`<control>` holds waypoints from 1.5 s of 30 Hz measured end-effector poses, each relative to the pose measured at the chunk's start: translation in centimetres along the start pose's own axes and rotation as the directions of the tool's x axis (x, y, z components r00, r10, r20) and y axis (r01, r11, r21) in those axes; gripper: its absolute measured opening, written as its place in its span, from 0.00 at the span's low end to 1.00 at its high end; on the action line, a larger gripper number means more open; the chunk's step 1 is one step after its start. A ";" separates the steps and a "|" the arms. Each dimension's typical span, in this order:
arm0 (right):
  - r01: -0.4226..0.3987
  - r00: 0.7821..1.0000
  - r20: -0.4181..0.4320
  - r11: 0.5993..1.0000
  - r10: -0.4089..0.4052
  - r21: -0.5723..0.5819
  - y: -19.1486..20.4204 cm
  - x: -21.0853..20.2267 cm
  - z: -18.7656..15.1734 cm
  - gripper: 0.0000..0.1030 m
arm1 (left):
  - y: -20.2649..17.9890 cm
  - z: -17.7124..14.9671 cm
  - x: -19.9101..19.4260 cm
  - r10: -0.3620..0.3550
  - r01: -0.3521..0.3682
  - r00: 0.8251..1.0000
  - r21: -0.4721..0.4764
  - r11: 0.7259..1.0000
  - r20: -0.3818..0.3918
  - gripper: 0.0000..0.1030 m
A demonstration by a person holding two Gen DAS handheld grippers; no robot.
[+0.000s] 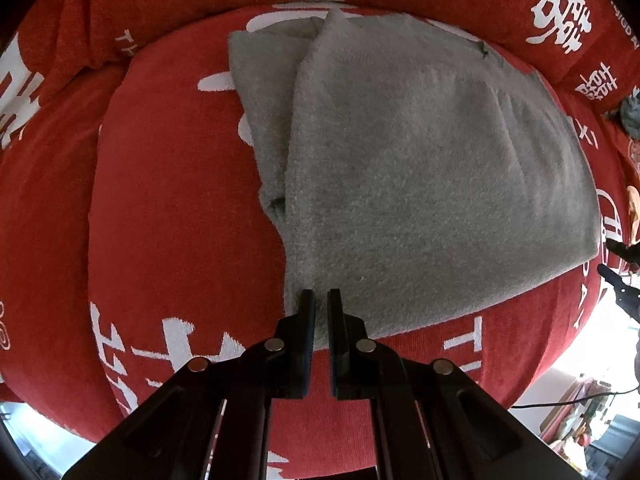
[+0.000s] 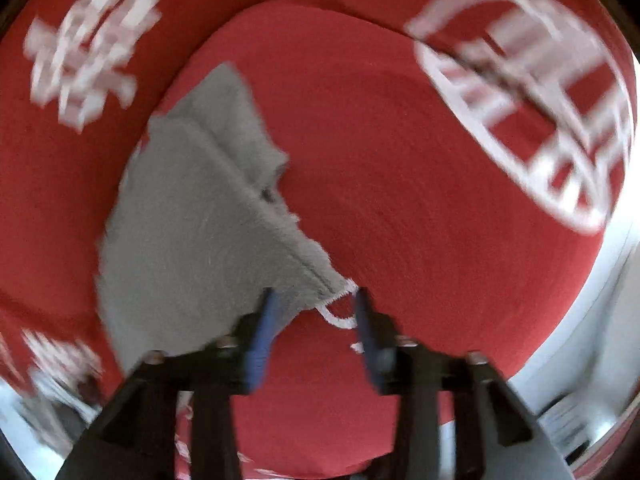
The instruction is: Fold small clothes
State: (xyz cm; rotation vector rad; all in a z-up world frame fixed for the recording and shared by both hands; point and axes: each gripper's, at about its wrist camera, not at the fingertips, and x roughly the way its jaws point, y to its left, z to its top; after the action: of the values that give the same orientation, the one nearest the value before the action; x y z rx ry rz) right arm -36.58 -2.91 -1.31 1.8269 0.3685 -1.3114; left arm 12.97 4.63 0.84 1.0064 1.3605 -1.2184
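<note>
A grey fleece garment (image 1: pixel 420 168) lies folded on a red cushion (image 1: pixel 172 216) with white lettering. My left gripper (image 1: pixel 321 300) sits at the garment's near corner, its fingers nearly together with a thin gap; the cloth edge lies at the tips, and I cannot tell if it is pinched. In the blurred right wrist view the same grey garment (image 2: pixel 192 232) lies to the left, with a white drawstring (image 2: pixel 338 312) at its near corner. My right gripper (image 2: pixel 316 300) is open, its fingers either side of that corner and drawstring.
Red sofa cushions with white characters (image 1: pixel 560 12) surround the garment. A grey bundle (image 1: pixel 632 116) lies at the far right edge. A dark cable (image 1: pixel 576 400) and cluttered floor show lower right. A bright white surface (image 2: pixel 600 320) shows beyond the cushion's right edge.
</note>
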 end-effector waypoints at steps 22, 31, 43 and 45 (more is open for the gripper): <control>0.026 1.000 0.014 0.977 -0.023 -0.211 2.6 2.3 0.8 0.12 | -1.5 -0.1 0.9 0.024 -0.023 1.000 0.031 0.999 -0.011 0.06; 0.102 0.993 0.062 0.990 -0.096 -0.100 -0.6 -0.7 0.6 0.29 | -0.7 -0.1 1.1 0.015 -0.015 1.000 0.023 1.000 -0.013 0.06; 0.038 0.994 -0.078 0.906 -0.078 -0.421 7.8 1.6 -5.9 0.39 | -0.5 -0.4 -0.5 0.016 -0.016 1.000 -0.001 1.000 0.000 0.06; 0.024 0.990 -0.113 0.884 -0.086 -0.467 9.1 2.7 -7.3 0.39 | -0.4 -0.6 -1.0 0.021 -0.021 1.000 0.001 1.000 0.001 0.06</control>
State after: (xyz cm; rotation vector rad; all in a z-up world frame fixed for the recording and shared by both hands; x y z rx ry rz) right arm -24.88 -3.47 1.24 1.4999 0.7449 -1.0285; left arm 12.60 5.18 1.85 1.0182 1.3456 -1.2040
